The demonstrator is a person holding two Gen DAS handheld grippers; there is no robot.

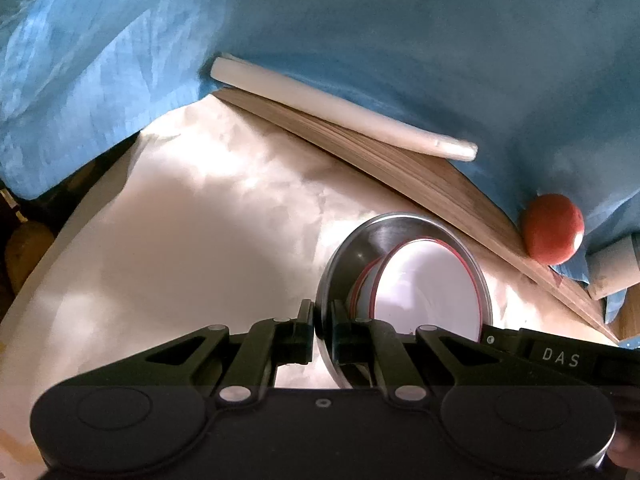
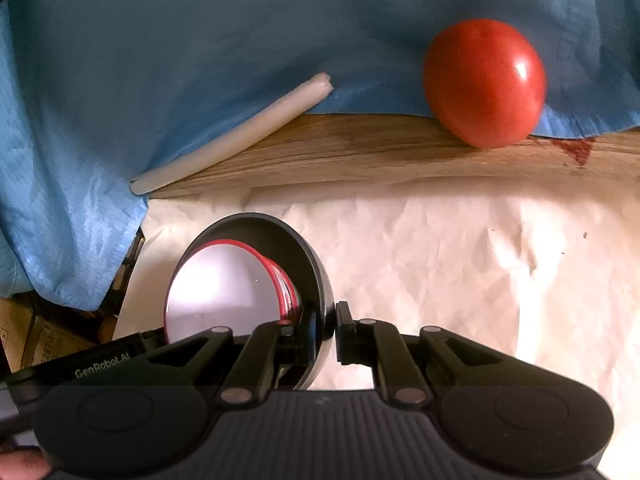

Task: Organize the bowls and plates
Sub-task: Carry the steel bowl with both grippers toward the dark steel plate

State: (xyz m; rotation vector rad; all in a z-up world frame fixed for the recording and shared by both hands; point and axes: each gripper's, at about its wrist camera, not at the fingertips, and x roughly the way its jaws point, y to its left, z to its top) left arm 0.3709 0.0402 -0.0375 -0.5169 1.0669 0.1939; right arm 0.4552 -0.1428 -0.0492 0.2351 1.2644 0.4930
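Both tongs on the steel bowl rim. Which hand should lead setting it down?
Probably either: left tongs and right tongs both clamp opposite rims of the steel bowl, red-rimmed white dishes nested inside.

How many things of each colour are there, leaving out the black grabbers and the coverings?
Silver: 1, the steel bowl, gripped at its rim by both grippers
White with red rim: 1 nested dish stack inside it; how many dishes it holds I cannot tell
Red: 1 tomato
White: 1 rod
Total: 4
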